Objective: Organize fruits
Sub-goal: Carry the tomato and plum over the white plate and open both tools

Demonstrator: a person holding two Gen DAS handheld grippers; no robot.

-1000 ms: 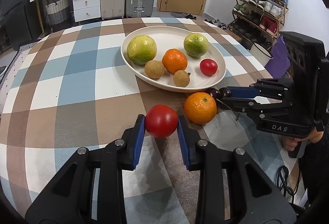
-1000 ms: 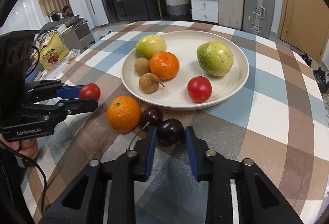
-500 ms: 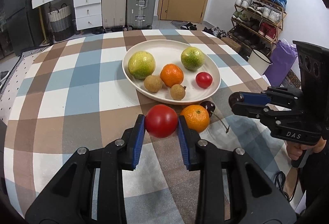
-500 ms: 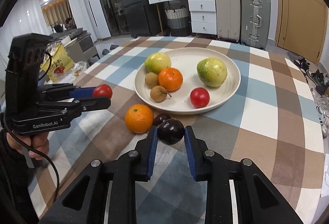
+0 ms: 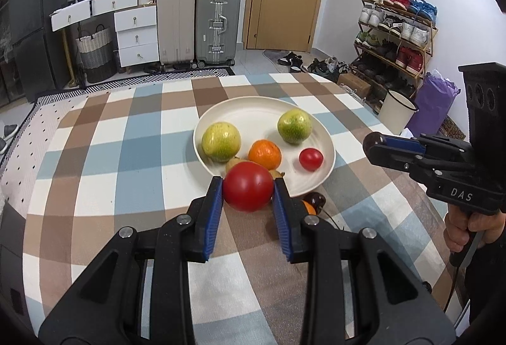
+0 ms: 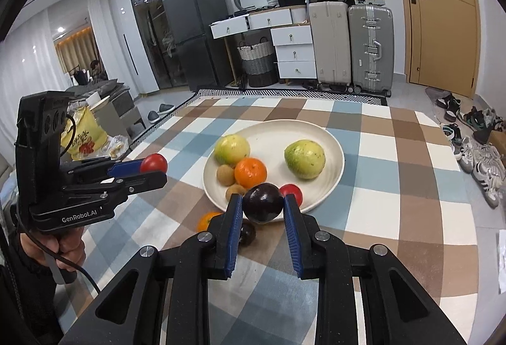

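My left gripper (image 5: pixel 248 191) is shut on a red tomato (image 5: pixel 248 187) and holds it above the table, near the white plate (image 5: pixel 246 109). My right gripper (image 6: pixel 262 202) is shut on a dark cherry (image 6: pixel 262 202), also lifted, in front of the plate (image 6: pixel 272 130). The plate holds two green guavas (image 5: pixel 220 141) (image 5: pixel 294 126), an orange (image 5: pixel 264 154), a small red tomato (image 5: pixel 311 158) and brown longans (image 6: pixel 225 175). An orange (image 6: pixel 207 220) and another cherry (image 6: pixel 246 233) lie on the table before the plate. The left gripper also shows in the right wrist view (image 6: pixel 151 169).
The table has a brown, blue and white checked cloth (image 5: pixel 126 149). Suitcases (image 5: pixel 217 24) and drawers stand at the back. A shoe rack (image 5: pixel 395 35) and a purple bag (image 5: pixel 433 104) stand beyond the table's right edge.
Both grippers have risen well above the table, each still holding its fruit. The cherry has been lifted off the table, away from the second cherry.
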